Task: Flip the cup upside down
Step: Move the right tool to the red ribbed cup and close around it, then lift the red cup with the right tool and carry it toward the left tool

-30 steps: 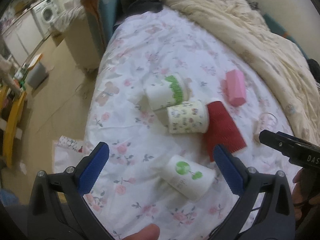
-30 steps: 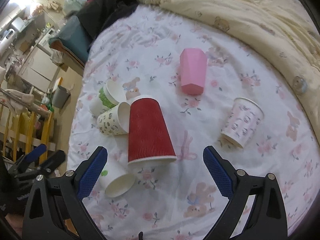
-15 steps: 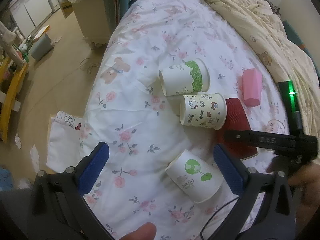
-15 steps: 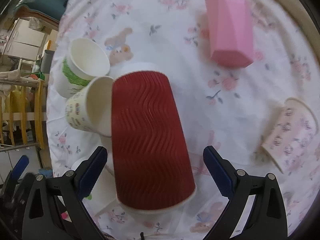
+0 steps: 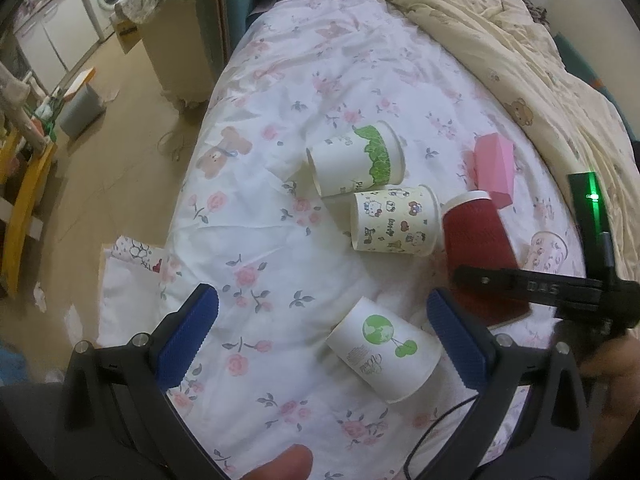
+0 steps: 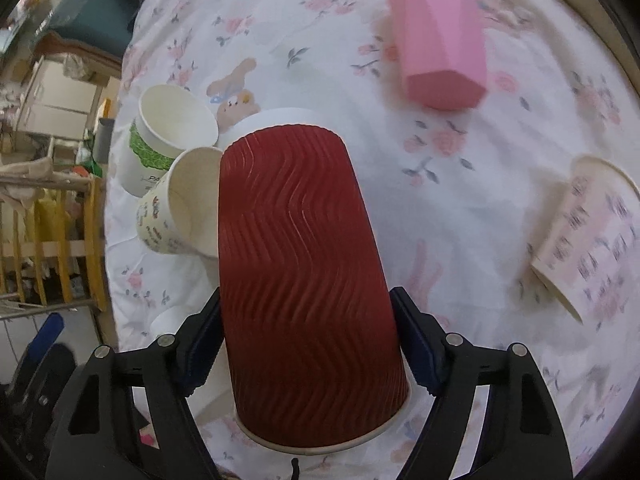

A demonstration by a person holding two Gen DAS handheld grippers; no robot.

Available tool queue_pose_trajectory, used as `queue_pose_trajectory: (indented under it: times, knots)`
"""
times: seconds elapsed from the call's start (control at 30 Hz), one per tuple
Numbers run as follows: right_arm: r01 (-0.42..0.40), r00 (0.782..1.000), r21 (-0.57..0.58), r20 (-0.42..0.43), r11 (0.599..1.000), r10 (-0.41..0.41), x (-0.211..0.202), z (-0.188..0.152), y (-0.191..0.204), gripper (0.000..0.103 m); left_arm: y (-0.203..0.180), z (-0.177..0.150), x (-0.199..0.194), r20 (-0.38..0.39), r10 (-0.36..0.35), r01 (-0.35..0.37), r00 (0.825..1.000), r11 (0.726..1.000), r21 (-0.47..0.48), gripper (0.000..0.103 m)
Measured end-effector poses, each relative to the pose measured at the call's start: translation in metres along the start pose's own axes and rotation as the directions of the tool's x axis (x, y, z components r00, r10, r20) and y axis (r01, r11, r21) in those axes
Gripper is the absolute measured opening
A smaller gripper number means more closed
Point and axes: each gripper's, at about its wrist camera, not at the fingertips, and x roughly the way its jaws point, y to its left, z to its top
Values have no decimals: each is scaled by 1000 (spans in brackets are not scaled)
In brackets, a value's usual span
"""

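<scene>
The right gripper has its jaws pinching the red ribbed paper cup, lying at the floral bedsheet's six o'clock. Next, I judge: lift, then rotate it rim-down. The left gripper hangs spread.

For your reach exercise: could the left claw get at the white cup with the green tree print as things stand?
Probably yes: the left claw is open, and the tree-print cup lies on its side between its fingers with nothing over it.
</scene>
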Motion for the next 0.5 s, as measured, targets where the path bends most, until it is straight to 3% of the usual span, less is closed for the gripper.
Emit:
queue_pose_trajectory:
  times: [0.5]
  knots:
    - [-63, 993, 59, 103, 996, 56, -47, -109, -12, 81, -11, -37, -16, 32, 3, -6, 999, 996, 84, 103]
